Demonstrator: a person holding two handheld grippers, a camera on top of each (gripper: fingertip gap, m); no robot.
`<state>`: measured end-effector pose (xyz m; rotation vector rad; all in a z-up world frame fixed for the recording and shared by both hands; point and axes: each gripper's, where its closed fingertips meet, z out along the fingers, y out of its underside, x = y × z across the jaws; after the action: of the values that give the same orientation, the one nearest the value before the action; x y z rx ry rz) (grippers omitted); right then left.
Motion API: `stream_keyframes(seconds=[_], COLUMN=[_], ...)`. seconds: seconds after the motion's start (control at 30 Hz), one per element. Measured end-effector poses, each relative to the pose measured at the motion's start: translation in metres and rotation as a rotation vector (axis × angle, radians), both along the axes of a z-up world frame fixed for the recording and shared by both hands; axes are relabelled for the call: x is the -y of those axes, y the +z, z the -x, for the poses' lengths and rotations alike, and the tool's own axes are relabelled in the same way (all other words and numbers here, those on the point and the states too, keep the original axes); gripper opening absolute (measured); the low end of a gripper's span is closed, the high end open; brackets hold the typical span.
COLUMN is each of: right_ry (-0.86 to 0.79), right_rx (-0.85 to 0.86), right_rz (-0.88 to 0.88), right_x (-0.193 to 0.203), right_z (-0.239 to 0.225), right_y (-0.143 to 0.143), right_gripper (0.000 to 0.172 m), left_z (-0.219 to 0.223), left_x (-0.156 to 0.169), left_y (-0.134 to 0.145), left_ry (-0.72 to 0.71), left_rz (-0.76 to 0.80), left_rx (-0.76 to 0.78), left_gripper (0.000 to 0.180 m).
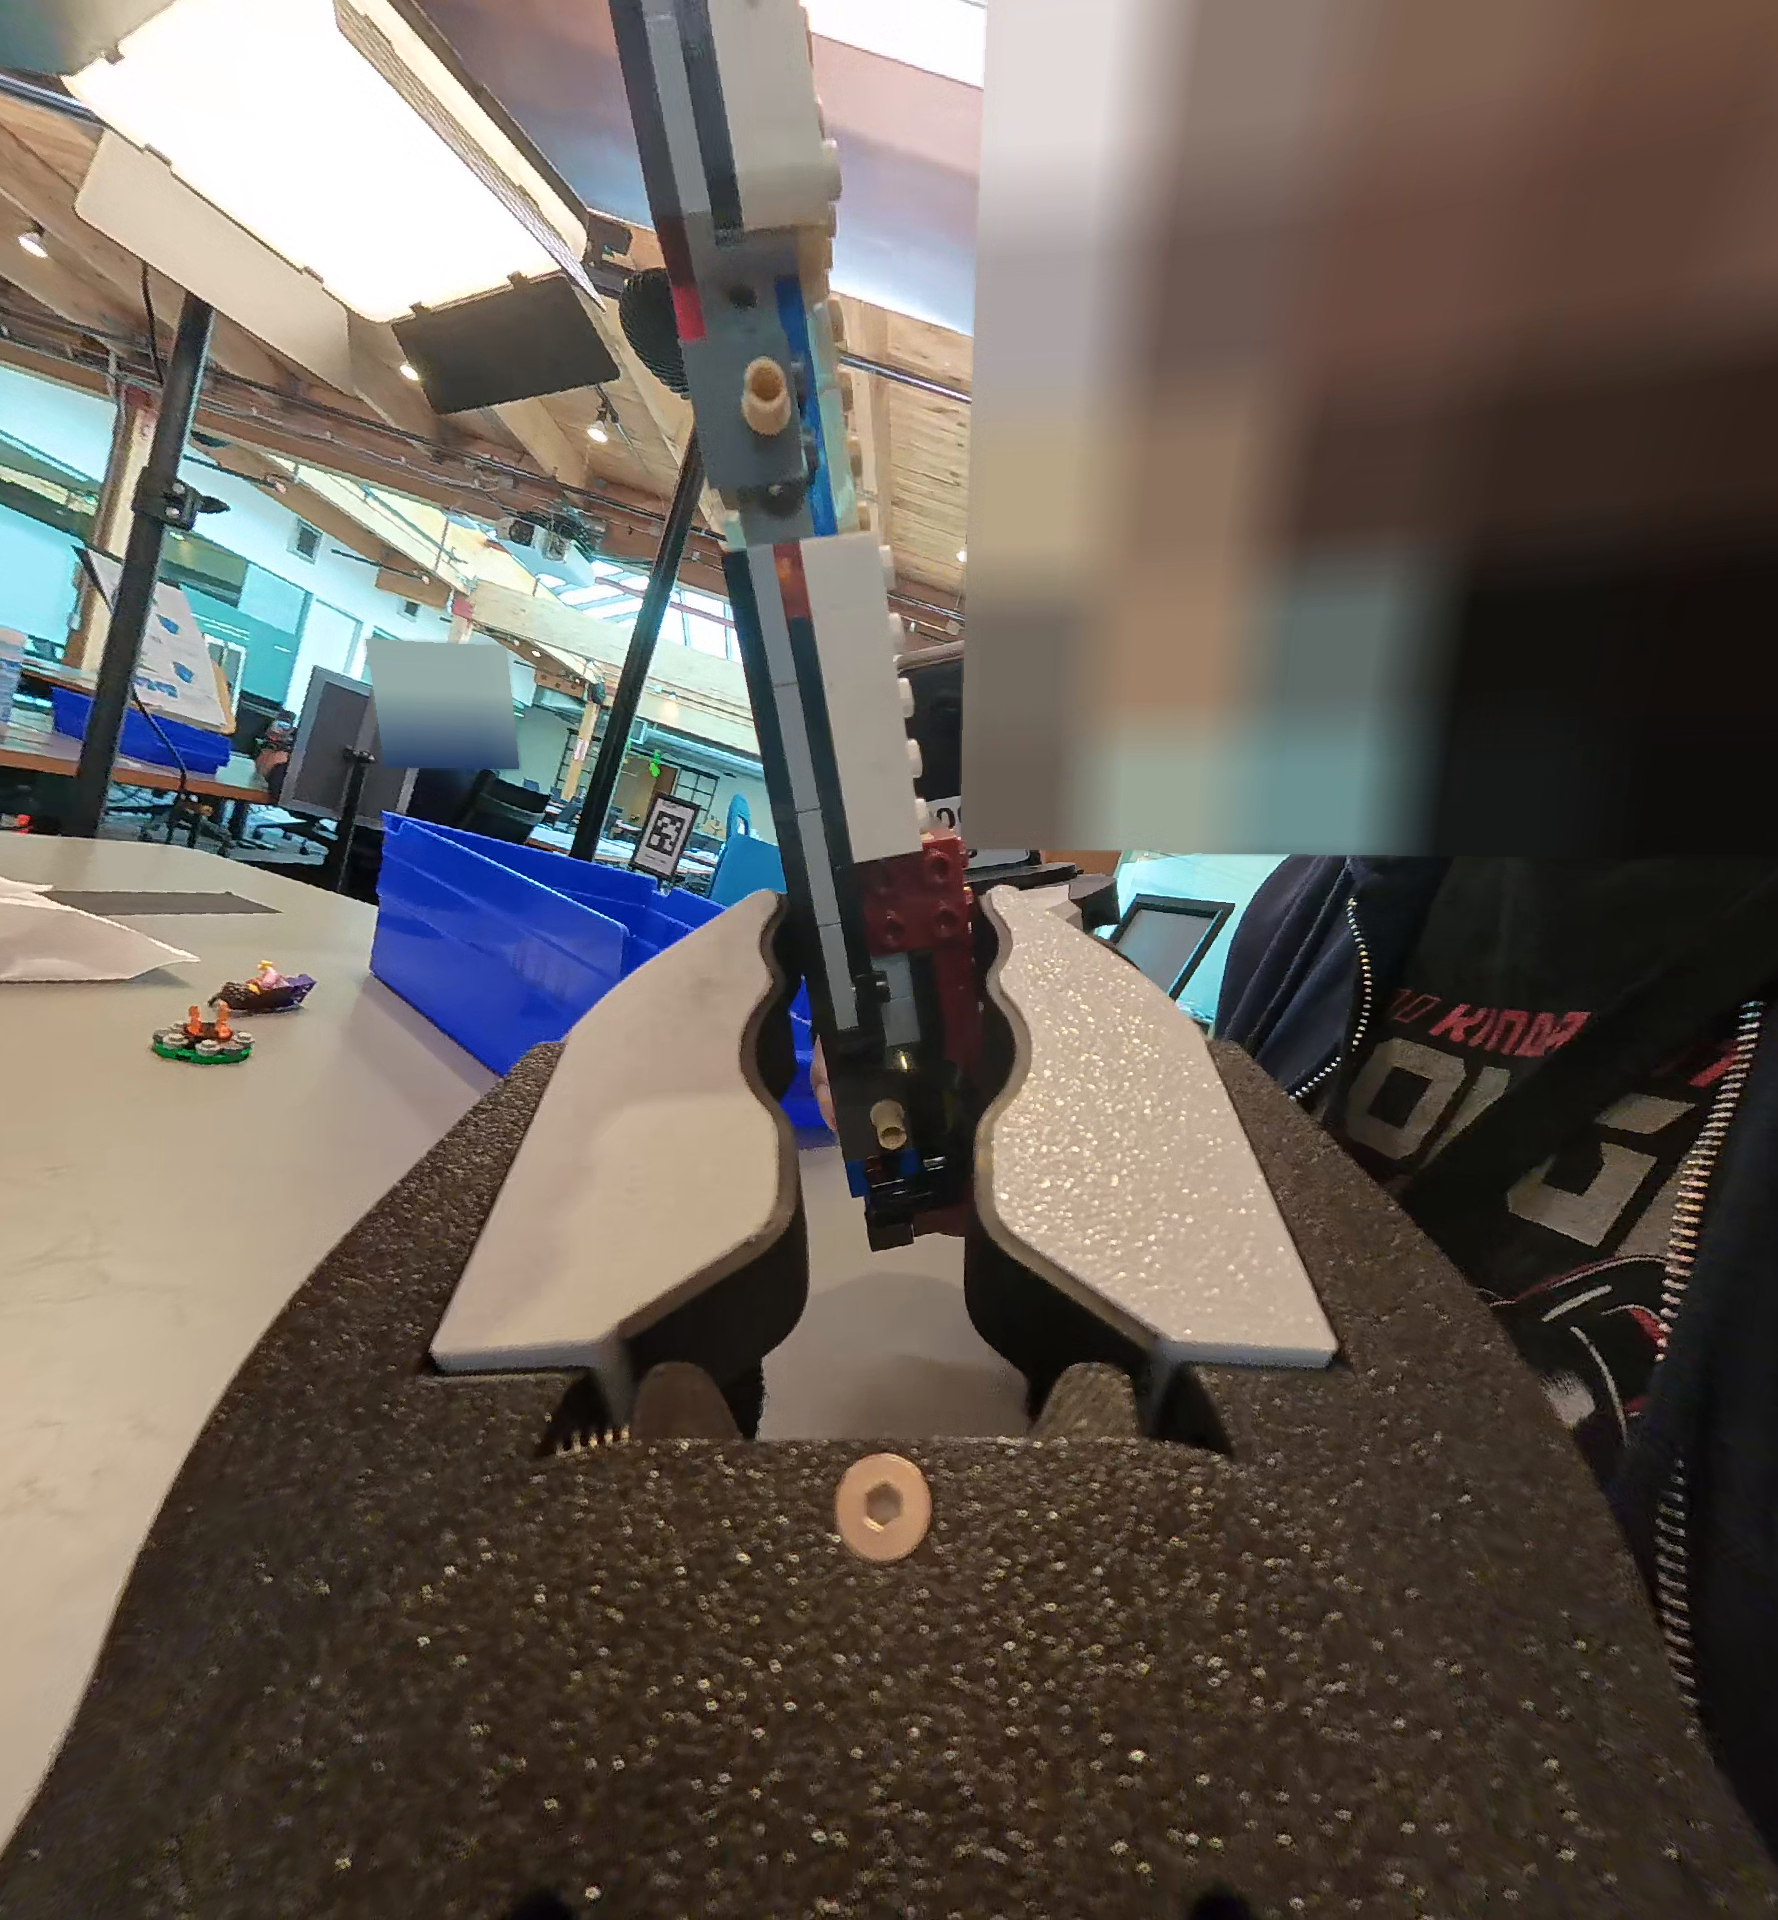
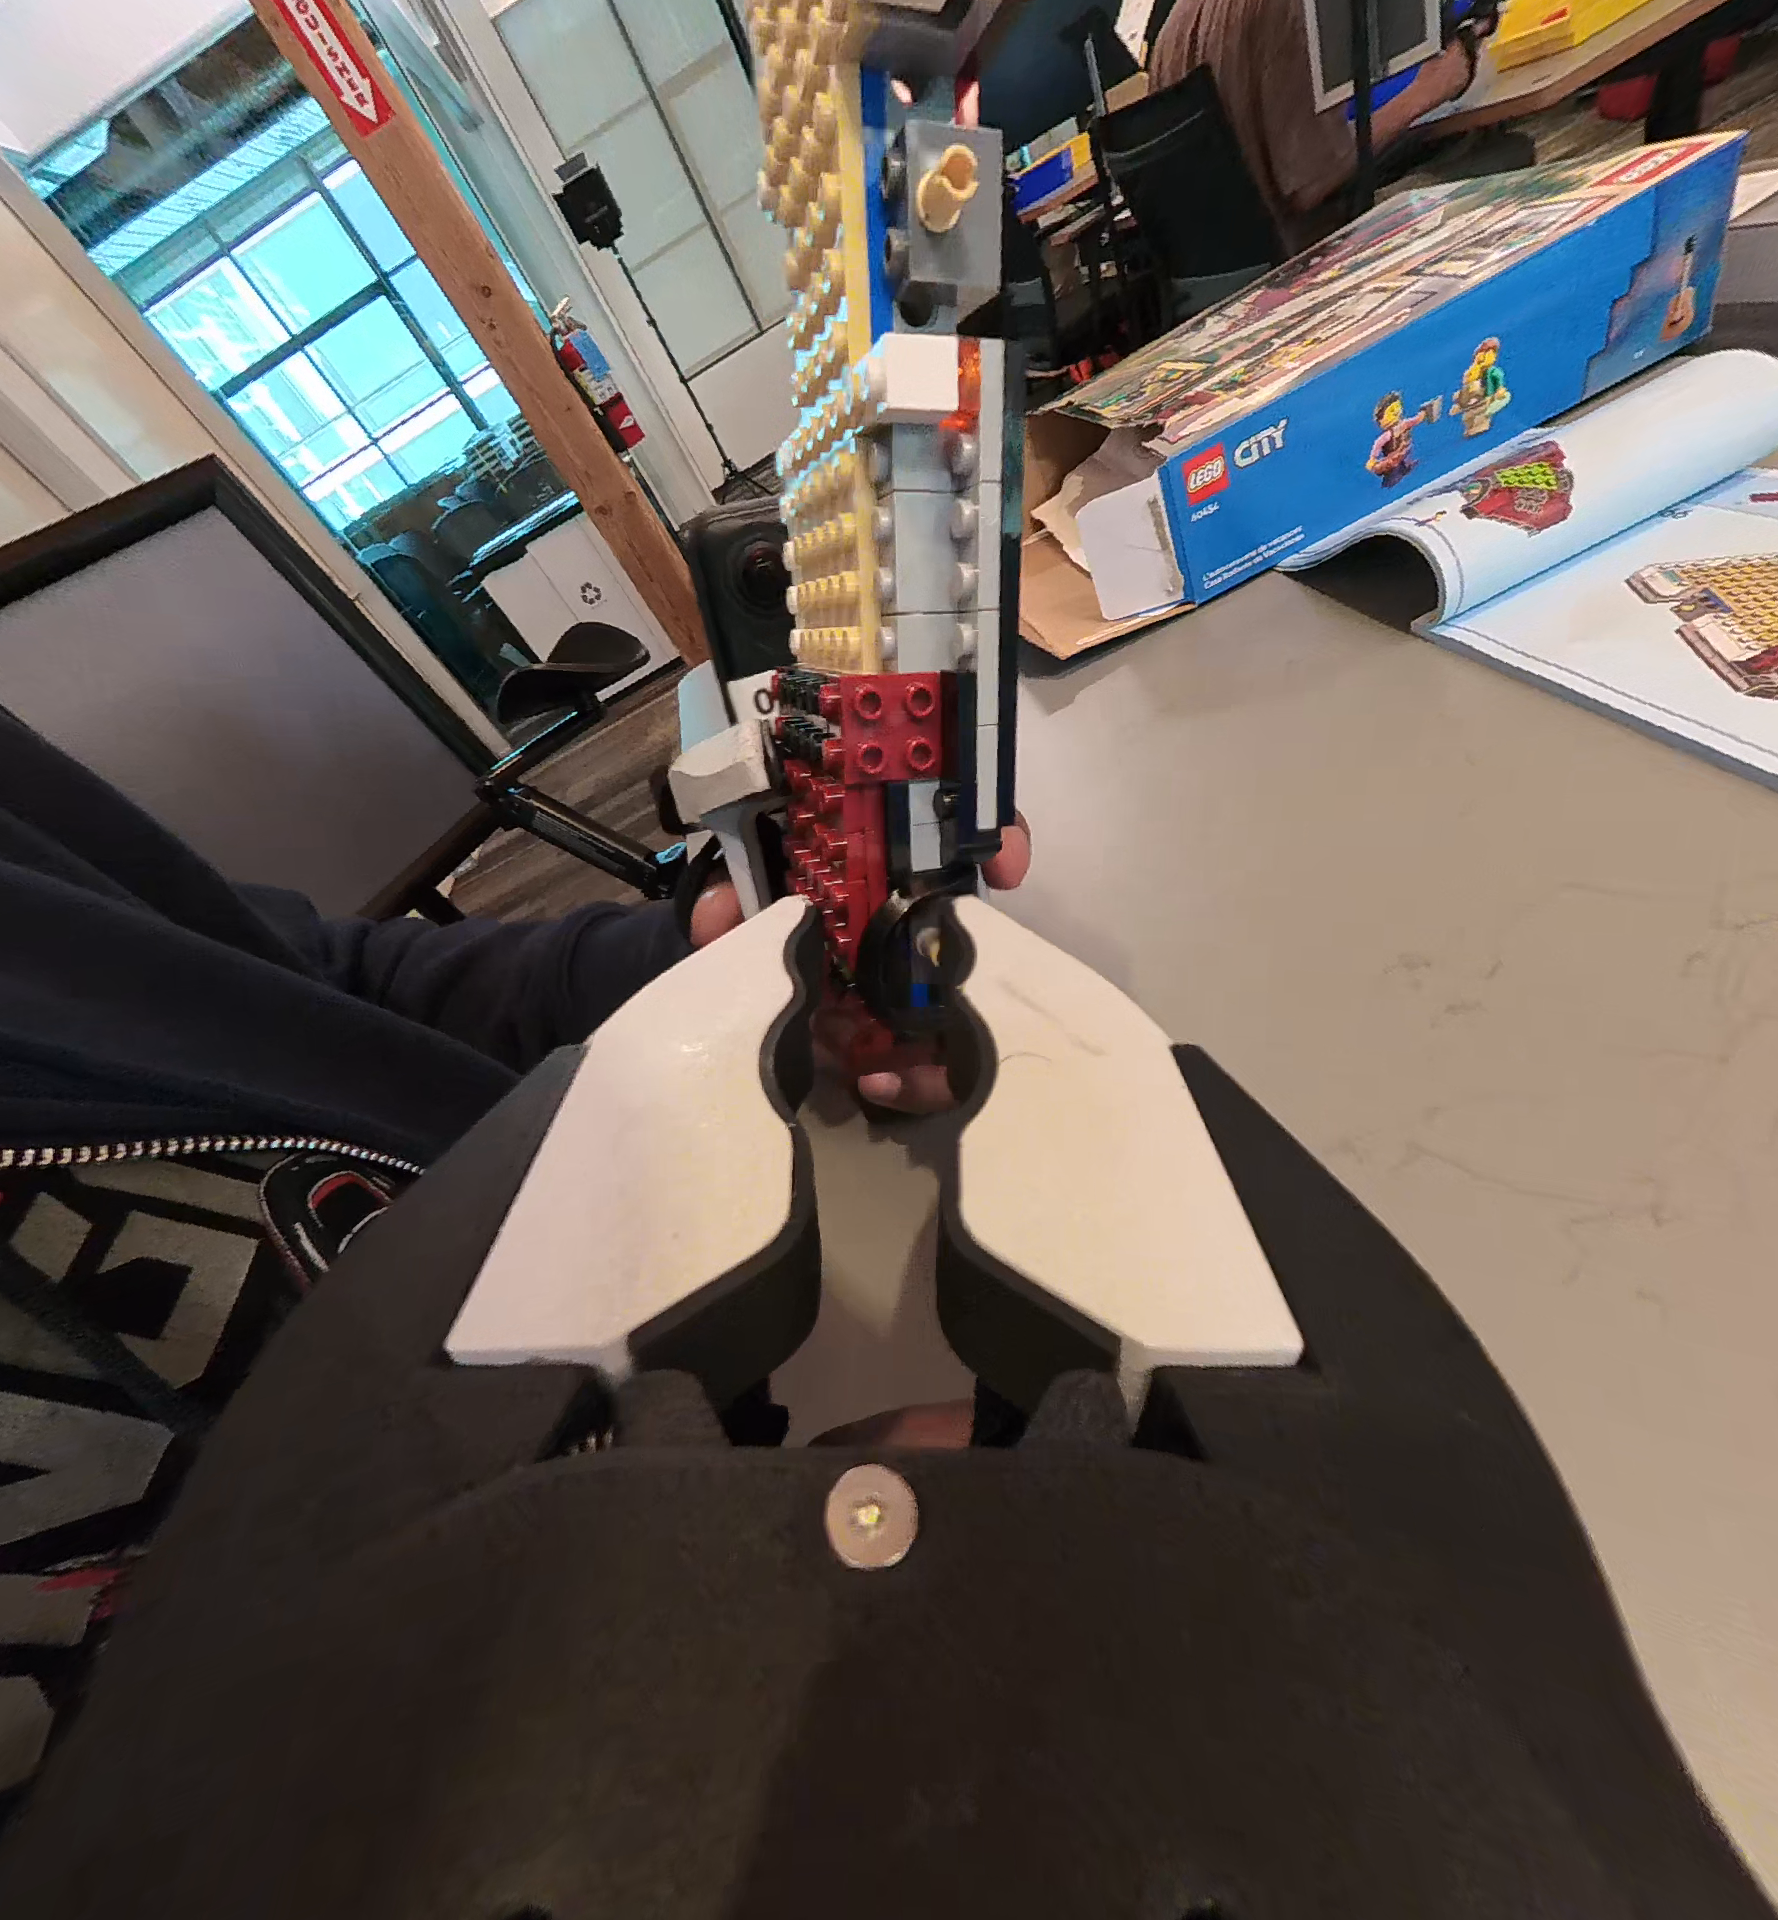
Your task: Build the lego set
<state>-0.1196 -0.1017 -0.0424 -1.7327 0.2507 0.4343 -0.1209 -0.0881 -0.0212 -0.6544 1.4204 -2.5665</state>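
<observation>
The brick model (image 1: 843, 727) stood almost upright in the middle of both views, a long flat build with tan studs on one face, white and grey bricks along its edge and dark red bricks at its lower end. It was lifted above the grey table (image 1: 137, 1195), not resting on it.

My left gripper (image 1: 880, 914) was partly open and closed on the lower end of the model: the right fingertip pressed on the dark red bricks and the left fingertip lay against the black strip on the other side. In the right wrist view one white finger (image 2: 724, 764) of this gripper showed in the middle left, against the red studs.

My right gripper (image 2: 885, 920) was open less wide and held the very bottom of the brick model (image 2: 926, 520). One tip touched the red studs and the other touched a round black piece, as far as I could see. A bare fingertip (image 2: 1010, 857) showed just beside the model's right edge.

Farther out, in the left wrist view, a blue bin (image 1: 511, 935) stood on the table behind the fingers, and two small brick pieces (image 1: 202, 1034) and a white bag (image 1: 23, 935) lay at the middle left. In the right wrist view, a blue toy box (image 2: 1436, 364) and an open instruction booklet (image 2: 1643, 561) lay at the upper right.
</observation>
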Motion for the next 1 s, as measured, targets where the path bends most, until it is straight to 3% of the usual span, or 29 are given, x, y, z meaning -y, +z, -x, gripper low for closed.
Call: stream_keyframes(seconds=[0.47,1.0], right_ry=[0.02,0.022], right_rx=[0.01,0.026], right_rz=[-0.004,-0.009], right_x=[-0.0029,-0.0016], right_z=[0.0086,0.0081], right_y=[-0.0038,-0.0031], right_gripper=[0.019,0.018], left_z=[0.0091,0.0081], left_x=[0.0044,0.0048], left_y=[0.0027,0.0017], left_ry=[0.029,-0.008], left_rz=[-0.047,-0.022], left_rx=[0.082,0.041], left_gripper=[0.032,0.032])
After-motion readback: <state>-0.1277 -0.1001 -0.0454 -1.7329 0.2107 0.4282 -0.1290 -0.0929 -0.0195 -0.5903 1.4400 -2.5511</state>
